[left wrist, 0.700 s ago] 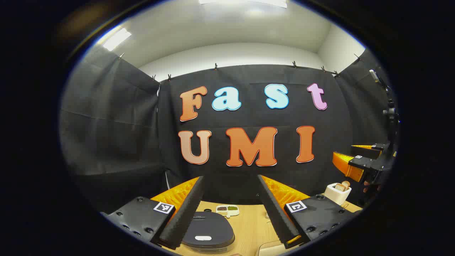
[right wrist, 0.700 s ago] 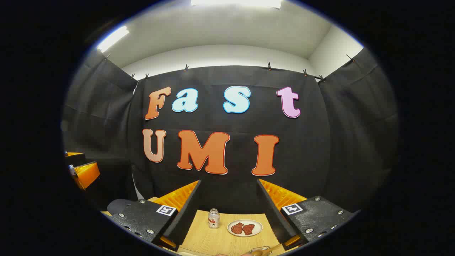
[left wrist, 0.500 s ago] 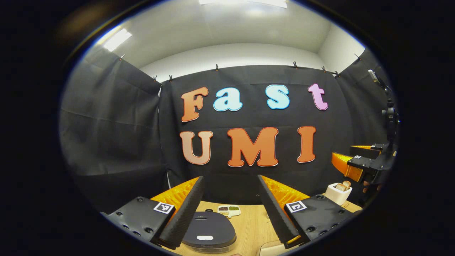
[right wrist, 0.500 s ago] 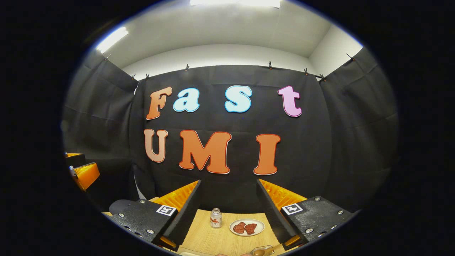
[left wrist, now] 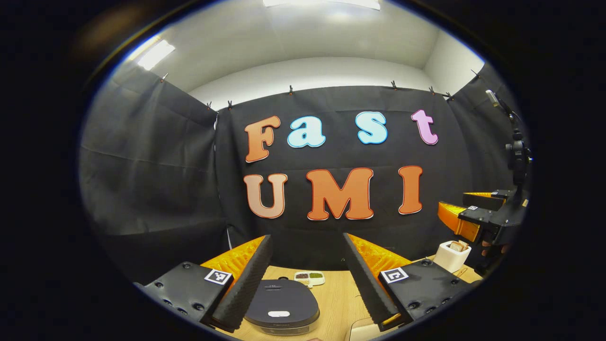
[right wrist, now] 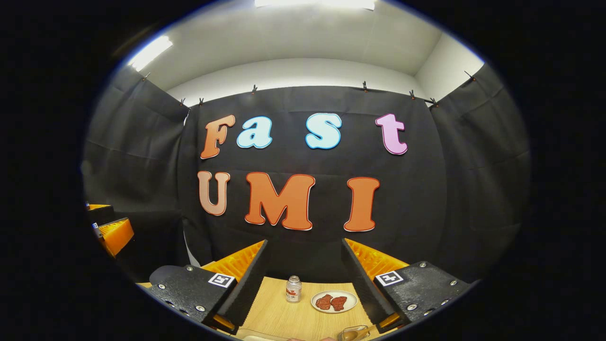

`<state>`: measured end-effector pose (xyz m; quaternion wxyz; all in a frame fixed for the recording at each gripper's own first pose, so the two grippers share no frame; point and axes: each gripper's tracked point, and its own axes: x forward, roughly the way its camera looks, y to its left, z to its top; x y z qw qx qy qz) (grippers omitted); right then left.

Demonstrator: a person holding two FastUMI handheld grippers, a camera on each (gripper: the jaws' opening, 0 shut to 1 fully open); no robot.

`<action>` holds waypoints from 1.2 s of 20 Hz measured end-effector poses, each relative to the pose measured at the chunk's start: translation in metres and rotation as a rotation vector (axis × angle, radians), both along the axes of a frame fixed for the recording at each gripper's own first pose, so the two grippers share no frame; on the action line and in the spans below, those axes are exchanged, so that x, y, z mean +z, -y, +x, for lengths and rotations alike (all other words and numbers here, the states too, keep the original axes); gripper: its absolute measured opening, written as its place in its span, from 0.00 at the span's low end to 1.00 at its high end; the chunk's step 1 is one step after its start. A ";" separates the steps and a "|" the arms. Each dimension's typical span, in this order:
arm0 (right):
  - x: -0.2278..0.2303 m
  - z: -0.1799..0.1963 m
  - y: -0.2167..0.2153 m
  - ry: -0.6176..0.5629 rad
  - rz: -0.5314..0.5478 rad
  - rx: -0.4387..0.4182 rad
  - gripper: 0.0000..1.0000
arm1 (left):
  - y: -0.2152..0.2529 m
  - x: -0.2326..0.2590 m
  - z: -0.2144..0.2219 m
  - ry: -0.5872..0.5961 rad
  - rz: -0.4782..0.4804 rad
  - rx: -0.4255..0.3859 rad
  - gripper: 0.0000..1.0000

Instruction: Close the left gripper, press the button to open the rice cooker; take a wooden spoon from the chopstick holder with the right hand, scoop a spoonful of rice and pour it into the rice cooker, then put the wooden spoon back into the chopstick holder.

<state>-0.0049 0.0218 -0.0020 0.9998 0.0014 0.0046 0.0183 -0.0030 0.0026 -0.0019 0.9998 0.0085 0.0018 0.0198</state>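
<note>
The dark rice cooker [left wrist: 281, 308] sits on the wooden table low in the left gripper view, lid down, with a pale button [left wrist: 279, 313] on its front. My left gripper [left wrist: 307, 238] hovers above and short of it, open and holding nothing. A white chopstick holder [left wrist: 452, 255] with wooden spoon ends poking out stands at the right. The other gripper hangs just above it, a hand behind. My right gripper [right wrist: 305, 242] is open and holds nothing, well above the table.
A small divided dish of grains [left wrist: 310, 277] lies behind the cooker. In the right gripper view a small bottle [right wrist: 293, 289] and a plate of red slices [right wrist: 334, 301] stand on the table [right wrist: 284, 317], with a glass dish [right wrist: 352, 334] at the bottom edge.
Everything has drifted slightly right in both views, so both grippers have shifted a little left. The cooker sits more between the left fingers. Both grippers remain open.
</note>
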 end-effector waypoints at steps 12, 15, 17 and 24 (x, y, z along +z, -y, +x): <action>-0.004 0.004 0.003 -0.008 -0.015 -0.011 0.93 | -0.002 -0.003 0.001 -0.003 -0.006 0.020 1.00; -0.010 0.006 0.008 -0.024 -0.011 -0.027 0.93 | -0.003 -0.003 0.002 -0.005 0.003 0.019 1.00; -0.013 0.009 0.011 -0.035 -0.009 -0.037 0.93 | -0.012 -0.005 0.002 -0.013 0.026 0.039 0.78; -0.016 0.017 0.021 -0.035 -0.013 -0.057 0.96 | -0.021 -0.042 0.023 -0.145 0.020 0.111 0.08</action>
